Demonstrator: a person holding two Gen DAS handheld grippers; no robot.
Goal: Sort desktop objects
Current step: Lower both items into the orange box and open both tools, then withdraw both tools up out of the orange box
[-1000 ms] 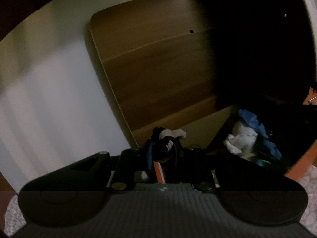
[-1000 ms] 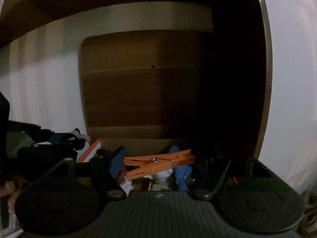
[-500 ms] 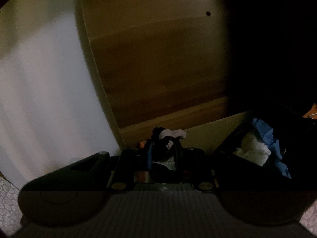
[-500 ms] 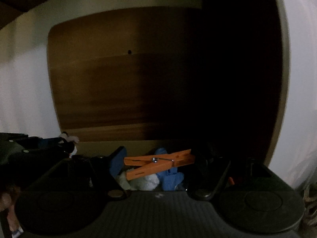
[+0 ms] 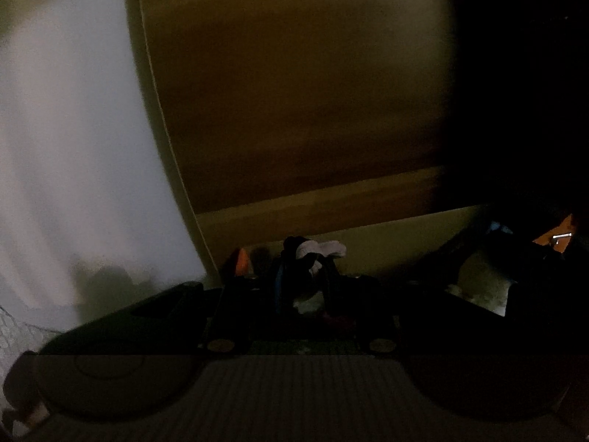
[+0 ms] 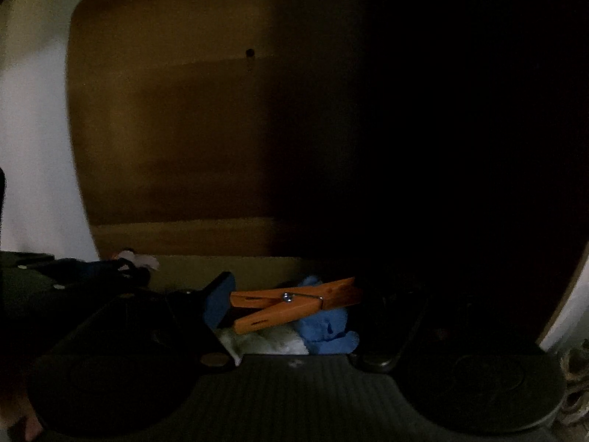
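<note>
Orange clothespin (image 6: 294,304): held crosswise in the right gripper (image 6: 294,309) jaws, just above the blue-and-white soft toy (image 6: 324,331);
Left gripper (image 5: 303,280): jaws narrow, clamping a small black-and-white toy (image 5: 313,254);
Wooden panel (image 6: 176,140): behind both

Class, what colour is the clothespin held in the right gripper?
Orange; the clothespin shows best in the right wrist view.

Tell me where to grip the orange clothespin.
Probably at the middle of the orange clothespin, near its metal spring, pinching its flat sides from above. It lies crosswise with its ends spanning the right gripper's fingers, so only the middle is free.
</note>
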